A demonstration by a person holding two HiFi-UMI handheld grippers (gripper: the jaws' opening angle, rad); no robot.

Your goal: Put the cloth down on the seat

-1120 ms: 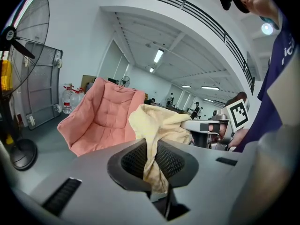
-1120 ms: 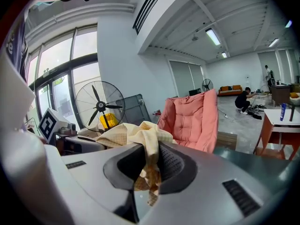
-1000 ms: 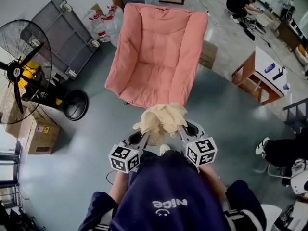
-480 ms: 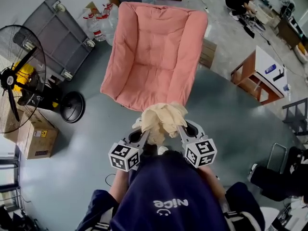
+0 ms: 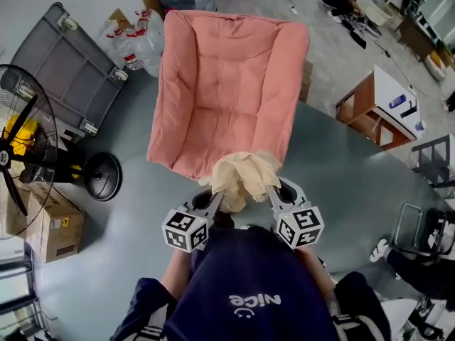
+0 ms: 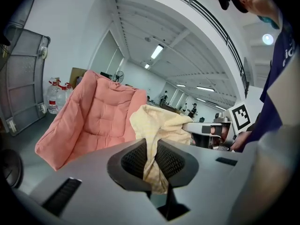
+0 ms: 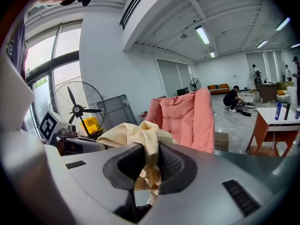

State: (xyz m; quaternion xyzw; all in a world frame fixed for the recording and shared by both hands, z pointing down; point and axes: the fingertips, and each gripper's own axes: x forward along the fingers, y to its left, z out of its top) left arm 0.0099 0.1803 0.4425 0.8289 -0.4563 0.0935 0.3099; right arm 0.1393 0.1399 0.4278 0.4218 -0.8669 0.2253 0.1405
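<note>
Cloth (image 5: 242, 178), bunched, is pinched by both left tongs (image 5: 212, 203) and right tongs (image 5: 274, 195) just short of the pink chair (image 5: 226, 84); carry it over the seat cushion before letting go.

Crumpled cream cloth (image 5: 242, 180) hangs bunched at the pink seat (image 5: 220, 98) front edge.

The left gripper (image 5: 213, 203) and the right gripper (image 5: 274, 195) are held forward side by side, angled slightly toward each other, each with its jaws pinched tight on a fold of the cloth (image 5: 242, 176) that bunches up between and just ahead of them.
</note>
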